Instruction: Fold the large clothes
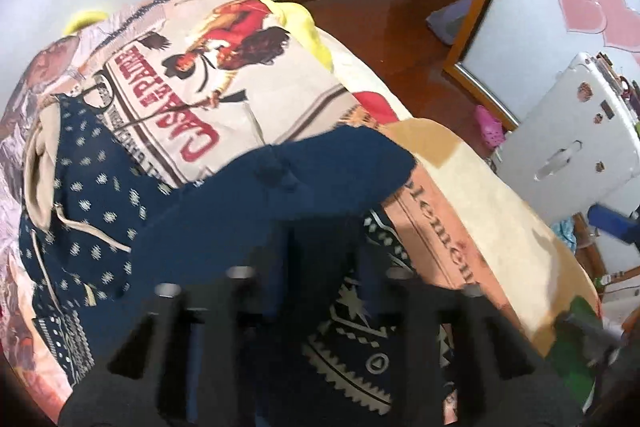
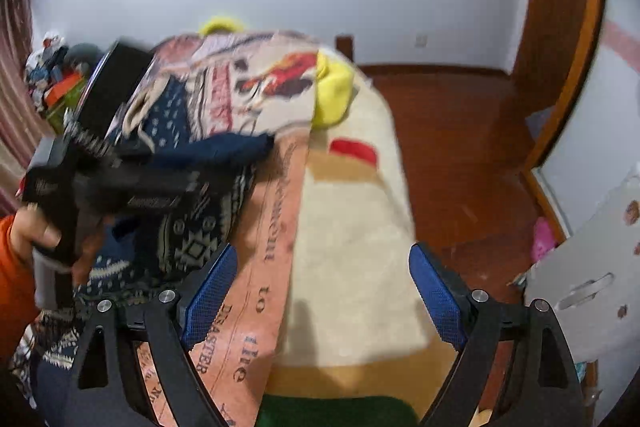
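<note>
Two hand-held grippers: both are over a bed (image 2: 360, 227), and only the left one carries cloth.
Left hand-held gripper (image 1: 320, 267): in its own view the fingers are blurred and dark, with navy cloth draped over and between them. It seems clamped on a fold of the garment, but I cannot tell this for sure from that view. In the right wrist view its black body (image 2: 120, 183) reaches toward the lifted navy flap.
Right hand-held gripper (image 2: 324, 291): the blue pads (image 2: 210, 295) stand well apart and hold nothing; only the bed cover shows between them.
Garment: a navy patterned garment (image 1: 92, 187) lies on the bed, with a beige lining and drawstrings at the far-left end. Its lifted navy flap (image 1: 300, 179) hangs above the flat part.
Key relation: from the right hand-held gripper the garment lies to the left and a little forward, so the left one is clearly nearer. The long axis seems to run from the near-left edge toward the far end of the bed.
Materials: the garment looks like soft knit with pale geometric motifs, so I judge it will sag and slip easily. The printed blanket (image 1: 248, 75) under it is smooth, and a yellow cloth (image 2: 332, 95) lies beyond it.
Next move, my judgement: carry the flap across and lay it flat.
</note>
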Action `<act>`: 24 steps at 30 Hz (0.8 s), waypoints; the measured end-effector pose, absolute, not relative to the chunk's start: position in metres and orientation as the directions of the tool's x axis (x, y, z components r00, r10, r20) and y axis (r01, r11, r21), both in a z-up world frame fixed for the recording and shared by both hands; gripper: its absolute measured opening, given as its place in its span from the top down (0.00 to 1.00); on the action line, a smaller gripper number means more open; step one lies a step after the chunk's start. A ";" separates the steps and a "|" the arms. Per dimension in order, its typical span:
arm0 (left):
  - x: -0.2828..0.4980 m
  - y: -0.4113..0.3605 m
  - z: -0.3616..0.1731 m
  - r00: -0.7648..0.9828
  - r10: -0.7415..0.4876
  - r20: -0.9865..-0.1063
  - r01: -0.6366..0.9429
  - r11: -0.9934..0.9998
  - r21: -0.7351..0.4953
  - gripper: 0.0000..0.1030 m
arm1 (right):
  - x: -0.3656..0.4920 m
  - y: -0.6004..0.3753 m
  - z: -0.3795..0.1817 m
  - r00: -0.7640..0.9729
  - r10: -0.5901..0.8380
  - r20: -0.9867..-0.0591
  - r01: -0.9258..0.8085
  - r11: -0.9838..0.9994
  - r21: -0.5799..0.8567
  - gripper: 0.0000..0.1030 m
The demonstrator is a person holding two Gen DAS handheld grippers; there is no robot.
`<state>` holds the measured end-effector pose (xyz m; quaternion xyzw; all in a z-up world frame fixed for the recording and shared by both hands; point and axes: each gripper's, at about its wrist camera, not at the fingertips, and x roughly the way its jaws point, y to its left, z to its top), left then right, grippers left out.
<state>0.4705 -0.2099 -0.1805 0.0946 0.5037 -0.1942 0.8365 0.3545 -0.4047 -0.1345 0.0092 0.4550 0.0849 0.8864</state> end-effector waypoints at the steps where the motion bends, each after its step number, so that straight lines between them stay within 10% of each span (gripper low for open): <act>1: 0.470 -0.207 -0.177 0.430 -0.241 -0.870 0.417 0.908 -0.045 0.88 | 0.356 -0.400 -0.140 0.561 0.164 -0.811 -0.150 0.984 0.095 0.16; 24: 0.413 0.045 -0.078 0.710 -0.101 -0.697 0.100 0.994 -0.042 0.92 | 0.418 -0.290 -0.152 0.425 0.299 -0.854 -0.338 0.928 0.157 0.16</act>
